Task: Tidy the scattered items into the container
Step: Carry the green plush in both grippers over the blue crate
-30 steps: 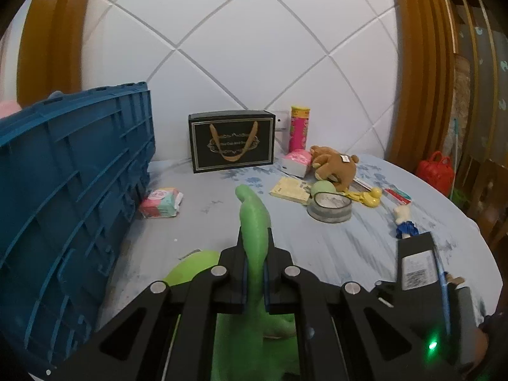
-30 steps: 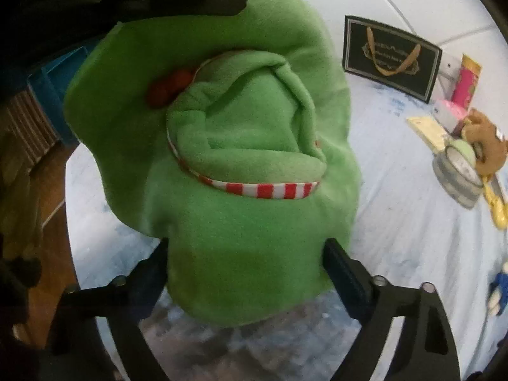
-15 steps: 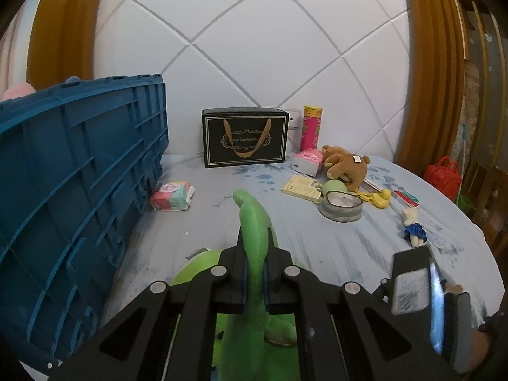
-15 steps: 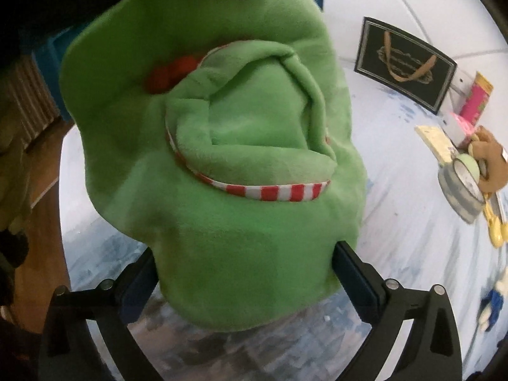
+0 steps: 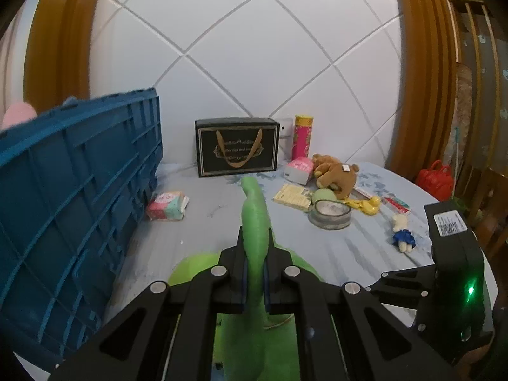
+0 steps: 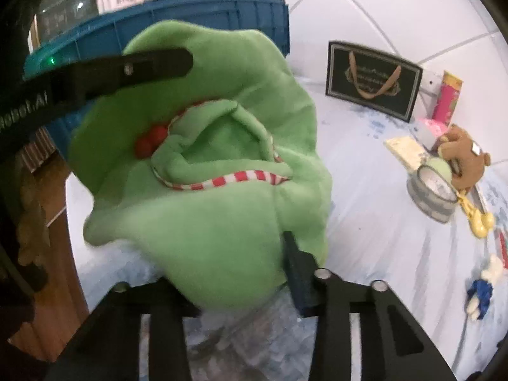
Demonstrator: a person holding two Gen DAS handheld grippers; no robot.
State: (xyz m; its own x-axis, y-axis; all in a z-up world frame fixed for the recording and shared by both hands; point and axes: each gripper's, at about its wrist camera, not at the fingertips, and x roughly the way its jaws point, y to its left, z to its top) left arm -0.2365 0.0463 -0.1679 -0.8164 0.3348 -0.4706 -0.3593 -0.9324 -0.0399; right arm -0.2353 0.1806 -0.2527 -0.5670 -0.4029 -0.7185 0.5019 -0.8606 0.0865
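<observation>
Soft green plush toy with red-white striped trim (image 6: 203, 197): lifted above round bench with pale blue cloth (image 5: 206, 222), beside blue ribbed plastic crate (image 5: 73, 209) at 9 o'clock. Left tool (image 5: 254, 273): narrow, clamped on thin green limb of toy. Right tool (image 6: 222, 273): pinching toy's lower edge. Bench, 1 to 2 o'clock: brown plush bear (image 5: 336, 174), grey tape roll (image 5: 330, 214), small blue-white doll (image 5: 401, 233). Black gift bag (image 5: 236, 147) at 12.

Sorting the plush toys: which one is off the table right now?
The big green plush, gripped by both claws; the brown bear and small blue-dressed doll lie on the table.
</observation>
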